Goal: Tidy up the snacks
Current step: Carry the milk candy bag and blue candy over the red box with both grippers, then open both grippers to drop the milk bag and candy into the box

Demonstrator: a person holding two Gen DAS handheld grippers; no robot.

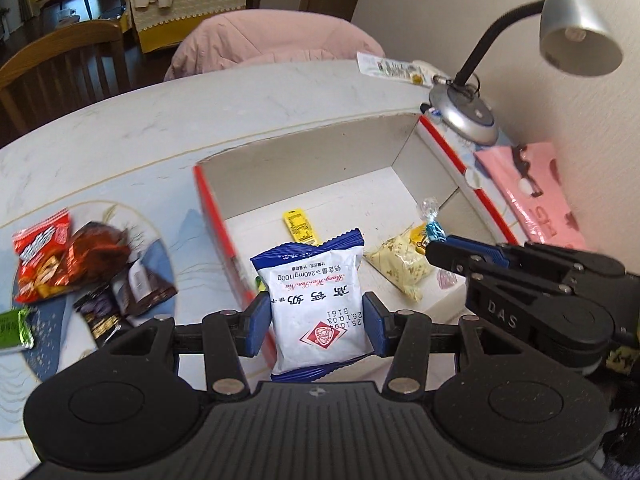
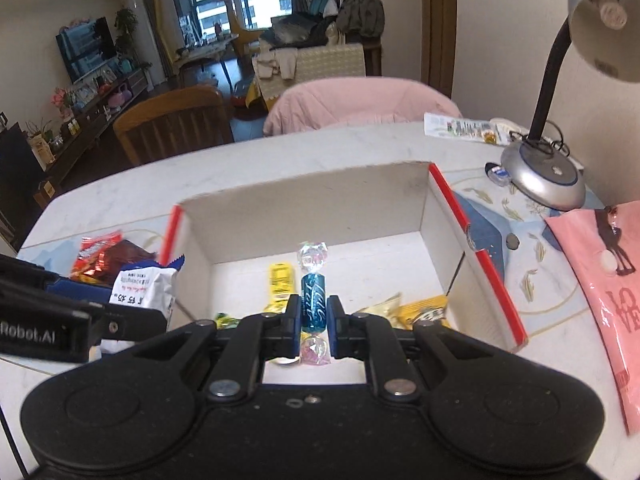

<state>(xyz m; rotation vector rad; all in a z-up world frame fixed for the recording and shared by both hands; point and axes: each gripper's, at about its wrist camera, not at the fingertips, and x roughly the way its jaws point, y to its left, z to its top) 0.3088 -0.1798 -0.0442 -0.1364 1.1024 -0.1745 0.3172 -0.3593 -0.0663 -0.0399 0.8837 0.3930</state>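
Entry, 2 items in hand, landmark: the red-edged box point(image 2: 476, 256) on the table point(image 1: 120, 132).

Item 1. White and blue snack packet point(image 1: 318, 300). Held in my left gripper point(image 1: 318, 326), jaws part open and pressing on the packet's 2 sides. Its long axis runs straight out along my fingers. It hangs at the box's left wall, roughly over that red edge, so the box floor lies ahead and to the right of it.

Item 2. Blue twist-wrapped candy point(image 2: 313, 300). Held in my right gripper point(image 2: 314, 322), jaws nearly closed on its narrow middle, clear twisted ends sticking out front and back. Long axis also along the fingers. It hangs above the box's near part, inside the walls.

Already in the box: a yellow bar point(image 2: 280, 282) toward the middle, pale yellow packets point(image 1: 400, 266) at the near right.

Outside the box, left of it: a heap of red and dark snack packs point(image 1: 80, 264).

Judgement: my right gripper sits nearer a drop; the candy can simply go down. My left must shift right past the wall first.
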